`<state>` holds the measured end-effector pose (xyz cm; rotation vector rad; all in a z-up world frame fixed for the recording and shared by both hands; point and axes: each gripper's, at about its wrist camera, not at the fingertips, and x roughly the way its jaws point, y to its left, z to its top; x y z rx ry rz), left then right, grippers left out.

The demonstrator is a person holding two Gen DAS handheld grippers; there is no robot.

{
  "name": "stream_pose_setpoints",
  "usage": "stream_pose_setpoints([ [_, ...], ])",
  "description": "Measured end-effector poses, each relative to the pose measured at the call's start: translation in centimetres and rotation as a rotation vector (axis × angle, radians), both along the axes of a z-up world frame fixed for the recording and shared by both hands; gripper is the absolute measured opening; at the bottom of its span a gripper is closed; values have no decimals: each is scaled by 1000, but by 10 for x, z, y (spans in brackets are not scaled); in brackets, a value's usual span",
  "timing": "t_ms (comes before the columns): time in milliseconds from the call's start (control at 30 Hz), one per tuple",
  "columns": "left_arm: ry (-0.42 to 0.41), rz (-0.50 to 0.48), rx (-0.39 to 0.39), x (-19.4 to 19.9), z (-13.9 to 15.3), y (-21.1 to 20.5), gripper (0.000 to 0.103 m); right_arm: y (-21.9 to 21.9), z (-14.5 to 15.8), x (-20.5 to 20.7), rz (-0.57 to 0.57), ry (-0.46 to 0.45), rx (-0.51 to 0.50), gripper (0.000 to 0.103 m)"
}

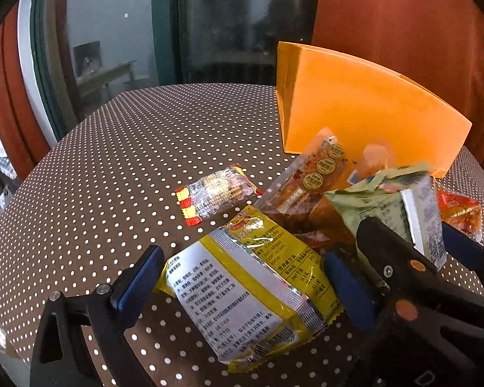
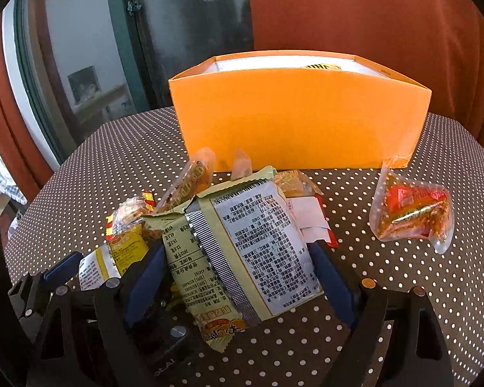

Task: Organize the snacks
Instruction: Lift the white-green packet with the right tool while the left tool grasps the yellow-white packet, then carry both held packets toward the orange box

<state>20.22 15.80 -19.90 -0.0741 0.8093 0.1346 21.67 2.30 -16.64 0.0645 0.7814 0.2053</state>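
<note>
My left gripper (image 1: 242, 277) has its blue pads on both sides of a yellow snack packet (image 1: 248, 290) that lies on the dotted table; the packet fills the gap. My right gripper (image 2: 238, 277) has its pads on both sides of a pale green snack packet (image 2: 242, 251), which also shows in the left wrist view (image 1: 387, 206). An open orange box (image 2: 300, 122) stands behind the pile; it also shows in the left wrist view (image 1: 364, 113). A small clear packet with red-yellow ends (image 1: 216, 193) lies apart on the left.
Other clear packets of orange snacks (image 1: 309, 177) lie in the pile. A red-orange packet (image 2: 413, 213) lies alone at the right. The round table (image 1: 113, 161) has a brown white-dotted cloth. Red curtains and a window stand behind.
</note>
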Motion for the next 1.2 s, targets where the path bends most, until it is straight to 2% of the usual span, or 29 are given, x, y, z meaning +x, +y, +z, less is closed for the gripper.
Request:
stream_pose_setpoints([
  [233, -14, -15, 28, -10, 2, -18, 92, -11, -4, -6, -9, 26, 12, 86],
  [767, -21, -65, 23, -30, 14, -60, 89, -47, -5, -22, -49, 39, 35, 82],
  [1200, -65, -84, 49, -47, 33, -86, 89, -77, 9, -38, -70, 6, 72, 82],
])
